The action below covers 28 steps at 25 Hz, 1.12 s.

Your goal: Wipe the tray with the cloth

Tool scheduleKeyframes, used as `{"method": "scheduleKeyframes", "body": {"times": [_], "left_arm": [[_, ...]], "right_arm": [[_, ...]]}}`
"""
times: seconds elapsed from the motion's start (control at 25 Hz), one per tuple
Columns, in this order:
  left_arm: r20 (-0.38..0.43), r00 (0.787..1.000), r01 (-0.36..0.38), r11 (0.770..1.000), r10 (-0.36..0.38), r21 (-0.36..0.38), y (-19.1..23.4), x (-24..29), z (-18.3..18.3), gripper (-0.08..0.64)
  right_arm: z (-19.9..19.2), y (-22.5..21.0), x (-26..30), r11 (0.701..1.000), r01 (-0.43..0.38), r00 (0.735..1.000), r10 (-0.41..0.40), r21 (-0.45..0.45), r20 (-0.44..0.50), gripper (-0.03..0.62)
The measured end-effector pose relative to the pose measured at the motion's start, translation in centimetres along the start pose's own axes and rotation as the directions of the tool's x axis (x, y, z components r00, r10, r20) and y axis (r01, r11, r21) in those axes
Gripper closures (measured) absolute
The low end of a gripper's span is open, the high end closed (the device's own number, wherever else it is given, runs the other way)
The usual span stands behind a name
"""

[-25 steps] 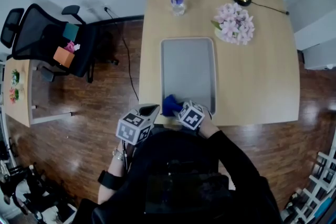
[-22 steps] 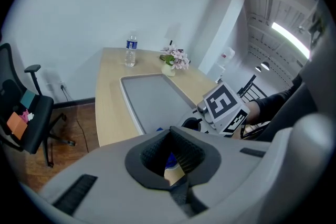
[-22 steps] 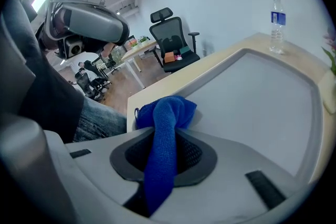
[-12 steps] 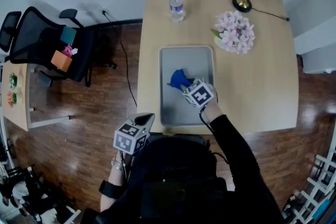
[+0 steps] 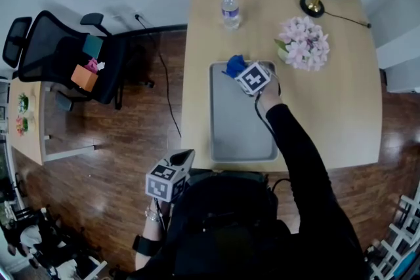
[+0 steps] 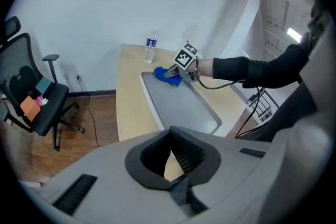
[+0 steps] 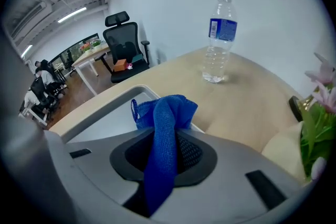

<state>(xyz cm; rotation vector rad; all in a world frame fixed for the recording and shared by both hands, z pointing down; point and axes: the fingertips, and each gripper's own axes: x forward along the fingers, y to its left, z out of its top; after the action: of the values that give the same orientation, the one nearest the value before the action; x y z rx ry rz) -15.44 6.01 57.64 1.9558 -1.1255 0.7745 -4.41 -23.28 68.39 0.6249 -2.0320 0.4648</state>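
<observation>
The wiping is under way, by my reading at the far end of a pass. The right tool [image 5: 242, 71] pinches the cloth [image 5: 235, 65] between its jaws; in the right gripper view the blue fabric [image 7: 165, 113] runs up through the gap, and its loose end bunches at the tray's far left corner, against or just over the rim. Whether it presses on the tray floor here I cannot tell. The tray [image 5: 230, 134] lies lengthwise on the surface [image 5: 331, 115], its grey floor bare from the cloth down to its near end.

The left tool [image 5: 182, 158] hangs off the tray's near left corner, past the surface's edge, its jaws a little apart with nothing between them, taking no part.

The next move probably calls for drawing the cloth back toward the tray's near end along a fresh strip to the right, with the wad pushed flat on the floor. A bottle [image 5: 230, 8] stands beyond the tray's far end, and flowers [image 5: 304, 42] off its far right corner, so the stroke should stay inside the rim.
</observation>
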Motion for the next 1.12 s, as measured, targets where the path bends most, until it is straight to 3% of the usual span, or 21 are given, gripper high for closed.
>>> {"method": "scheduleKeyframes", "body": {"times": [0.28, 0.56, 0.8, 1.12], "left_arm": [[-0.008, 1.000, 0.018, 1.000, -0.018, 0.013, -0.4, 0.2, -0.1, 0.555], [-0.011, 0.999, 0.034, 0.998, -0.033, 0.046, -1.3, 0.5, 0.1, 0.555], [-0.018, 0.998, 0.065, 0.994, -0.064, 0.087, -2.7, 0.7, 0.3, 0.555], [-0.032, 0.992, 0.123, 0.983, -0.120, 0.134, -5.4, 1.2, 0.2, 0.555]], "right_arm": [[0.0, 0.3, 0.2, 1.000, -0.007, 1.000, 0.007, -0.009, 0.016, 0.509], [-2.9, 3.1, -0.9, 0.999, -0.032, 0.999, 0.032, -0.021, 0.008, 0.509], [-6.5, 7.6, -2.8, 0.997, -0.060, 0.997, 0.062, -0.039, 0.039, 0.509], [-14.2, 17.5, -6.6, 0.972, -0.209, 0.978, 0.207, -0.106, -0.030, 0.509]]}}
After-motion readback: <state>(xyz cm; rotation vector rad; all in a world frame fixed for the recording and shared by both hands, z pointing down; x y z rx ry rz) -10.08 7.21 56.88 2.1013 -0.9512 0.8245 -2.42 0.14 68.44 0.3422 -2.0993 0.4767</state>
